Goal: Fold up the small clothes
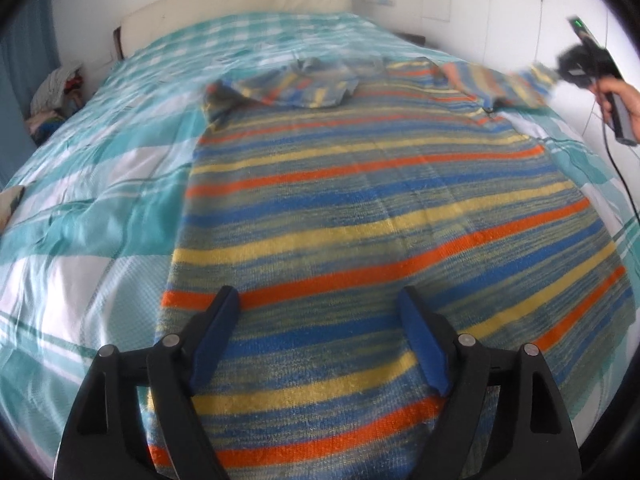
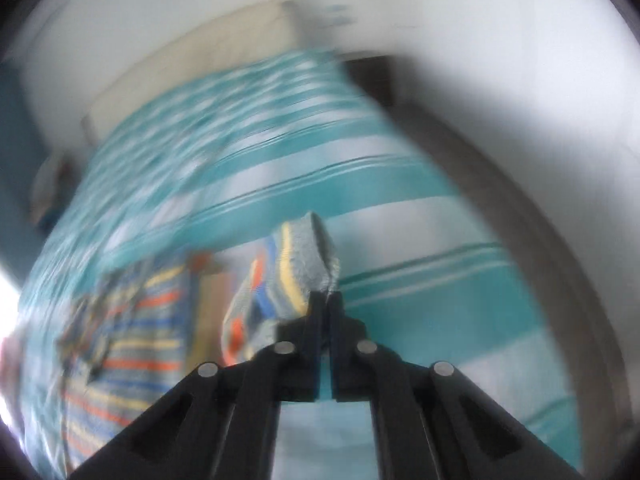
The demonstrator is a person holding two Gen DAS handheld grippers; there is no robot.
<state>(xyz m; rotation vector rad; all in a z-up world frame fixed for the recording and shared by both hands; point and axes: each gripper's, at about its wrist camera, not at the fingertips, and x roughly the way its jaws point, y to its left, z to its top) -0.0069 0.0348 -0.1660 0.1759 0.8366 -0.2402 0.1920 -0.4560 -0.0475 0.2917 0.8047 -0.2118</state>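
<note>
While right gripper (image 2: 326,300) pinches the sleeve cuff (image 2: 316,252) out to the sweater (image 1: 380,208) body's right, left gripper (image 1: 320,320) hovers wide open, empty, over the hem.

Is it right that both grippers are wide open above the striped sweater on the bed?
Not quite. Only the left gripper is wide open above the striped sweater on the bed. The right wrist view shows the right gripper shut on the sweater's sleeve cuff.
</note>
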